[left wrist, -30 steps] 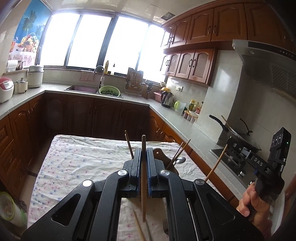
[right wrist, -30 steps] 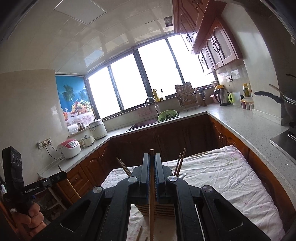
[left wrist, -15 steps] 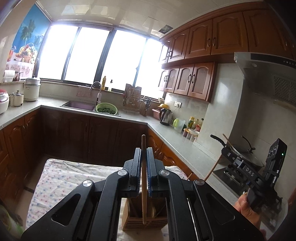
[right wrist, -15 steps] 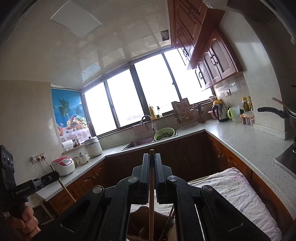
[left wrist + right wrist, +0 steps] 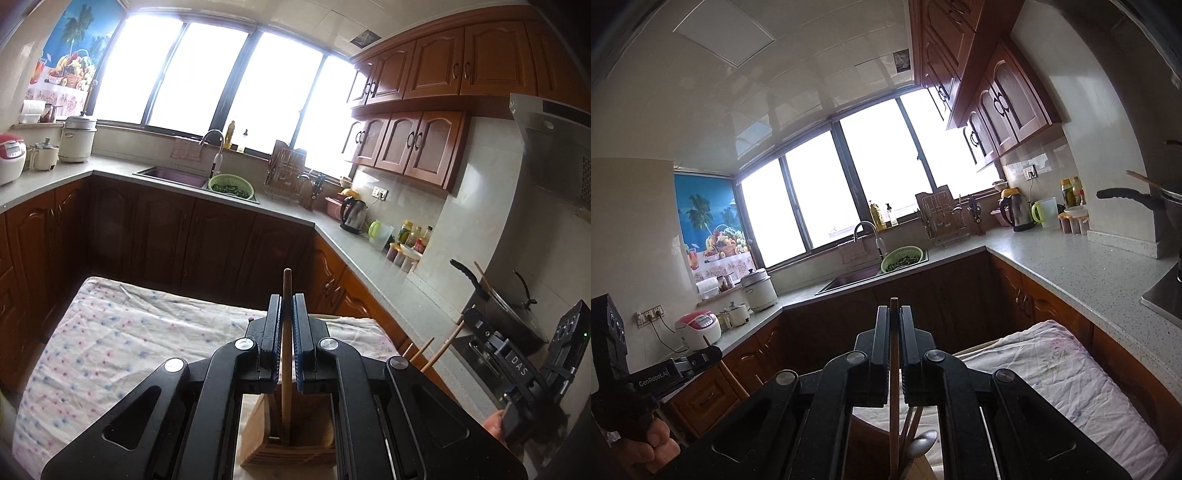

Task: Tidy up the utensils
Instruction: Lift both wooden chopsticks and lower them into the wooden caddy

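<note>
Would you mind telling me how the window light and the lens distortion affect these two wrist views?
Left wrist view: the windows are blown out to white, the lower cabinets dark, the counter edge bowed. Right wrist view: the same white glare at the windows, ceiling curved by the fisheye, corners vignetted black; the chopstick in the claw stays sharp.

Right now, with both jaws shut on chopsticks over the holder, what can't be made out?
- Left wrist view: the chopstick tip inside the wooden holder; dark compartment, gripper body in front.
- Right wrist view: the second chopstick lower end; cut off by the bottom edge.
- Right wrist view: the holder itself; mostly behind the gripper.
</note>
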Action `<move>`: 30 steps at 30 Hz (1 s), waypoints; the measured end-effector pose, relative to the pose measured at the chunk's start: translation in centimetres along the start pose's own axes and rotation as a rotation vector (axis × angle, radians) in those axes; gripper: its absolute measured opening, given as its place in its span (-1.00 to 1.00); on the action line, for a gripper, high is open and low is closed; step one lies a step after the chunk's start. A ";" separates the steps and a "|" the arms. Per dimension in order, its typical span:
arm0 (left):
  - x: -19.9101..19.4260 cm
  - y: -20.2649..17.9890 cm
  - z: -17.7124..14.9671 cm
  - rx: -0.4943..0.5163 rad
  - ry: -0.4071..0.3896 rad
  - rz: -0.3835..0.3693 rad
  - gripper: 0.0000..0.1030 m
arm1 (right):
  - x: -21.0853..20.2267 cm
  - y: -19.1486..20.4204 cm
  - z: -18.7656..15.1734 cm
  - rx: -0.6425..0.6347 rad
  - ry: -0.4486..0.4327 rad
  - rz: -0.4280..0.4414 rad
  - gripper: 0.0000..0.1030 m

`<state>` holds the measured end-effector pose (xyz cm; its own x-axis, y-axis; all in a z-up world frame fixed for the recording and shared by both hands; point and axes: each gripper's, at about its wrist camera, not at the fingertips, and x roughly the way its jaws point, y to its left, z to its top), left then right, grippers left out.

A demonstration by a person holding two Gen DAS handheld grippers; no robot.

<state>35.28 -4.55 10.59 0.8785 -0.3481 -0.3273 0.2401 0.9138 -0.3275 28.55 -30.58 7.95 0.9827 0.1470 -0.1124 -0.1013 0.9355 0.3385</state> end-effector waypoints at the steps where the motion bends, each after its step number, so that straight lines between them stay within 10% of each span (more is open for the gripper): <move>1: 0.3 0.2 -0.4 -0.003 0.009 0.004 -0.92 | 0.2 -0.2 -0.5 0.007 0.008 -0.002 -0.91; 30: 3.2 1.1 -3.1 -0.015 0.102 0.045 -0.89 | 1.4 -1.6 -2.8 0.060 0.113 -0.035 -0.90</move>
<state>37.04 -5.31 6.47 0.8414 -0.3271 -0.4302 0.1948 0.9261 -0.3232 29.65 -30.99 4.63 0.9615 0.1528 -0.2285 -0.0542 0.9203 0.3873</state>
